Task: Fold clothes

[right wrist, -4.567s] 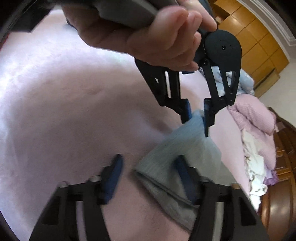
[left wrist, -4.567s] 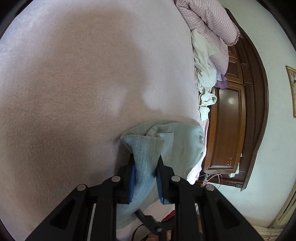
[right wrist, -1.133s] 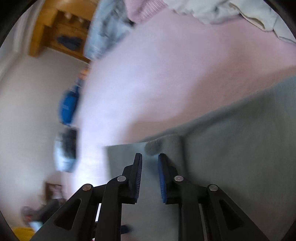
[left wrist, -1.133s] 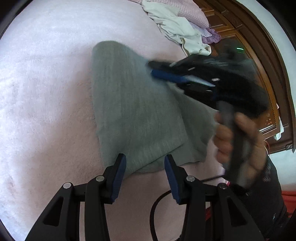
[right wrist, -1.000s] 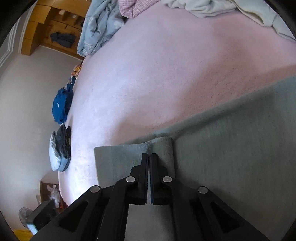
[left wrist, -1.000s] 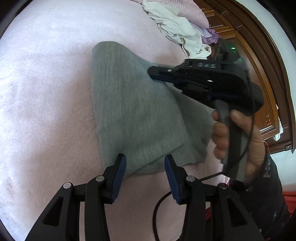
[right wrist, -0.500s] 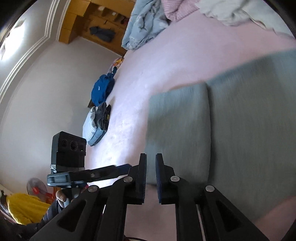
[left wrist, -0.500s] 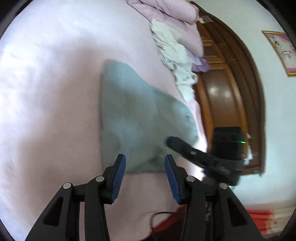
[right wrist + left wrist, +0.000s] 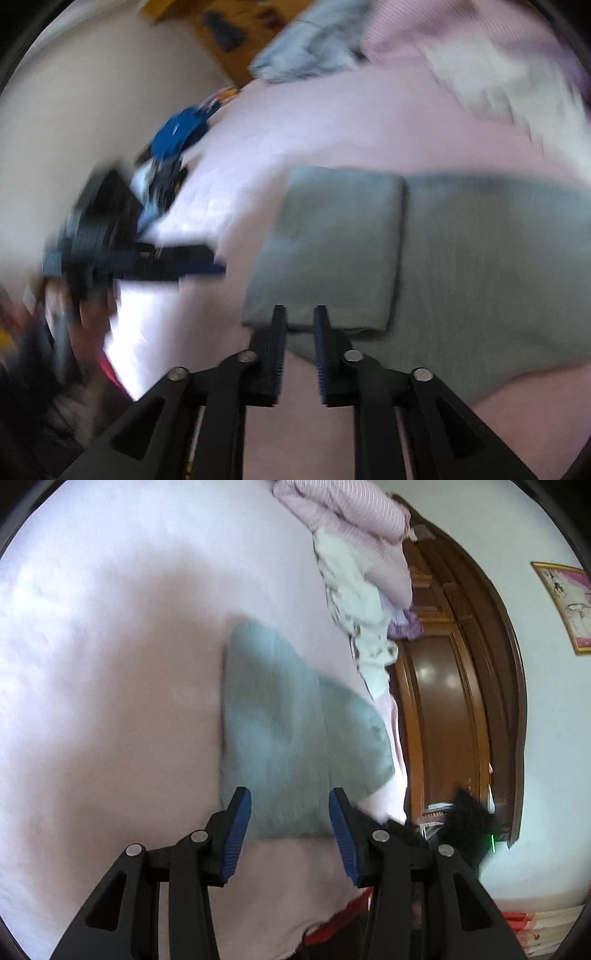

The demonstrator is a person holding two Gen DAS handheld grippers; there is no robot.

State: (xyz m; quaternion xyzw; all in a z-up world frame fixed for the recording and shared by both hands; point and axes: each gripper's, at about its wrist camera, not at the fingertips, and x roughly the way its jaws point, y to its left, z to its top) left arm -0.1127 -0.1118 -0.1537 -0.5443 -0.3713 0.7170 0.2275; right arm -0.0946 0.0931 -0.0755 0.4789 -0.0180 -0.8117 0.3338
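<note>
Although both views are smeared by motion, the grey-green garment [image 9: 295, 734] can be seen lying flat on the pink bed cover [image 9: 110, 664], with one part folded over onto the rest; the edge of this fold shows as a straight line in the right wrist view [image 9: 402, 254]. What kind of garment it is cannot be made out.

The left hand-held gripper [image 9: 290, 834] hangs above the near edge of the garment, its blue pads spread apart, and nothing is between them. The right hand-held gripper [image 9: 300, 347] is over the near edge of the folded part; its jaws have just been opening, a narrow gap stands between them, and no cloth is pinched there.

Beside the bed cover's far edge lies a heap of other clothes [image 9: 362, 572], pink and white, too blurred to separate. Behind it stands a brown wooden headboard [image 9: 454, 709], partly cut off by the lens rim. Only a dark smear of the left hand-held gripper's body appears in the right wrist view, and the hand around it is hard to tell.
</note>
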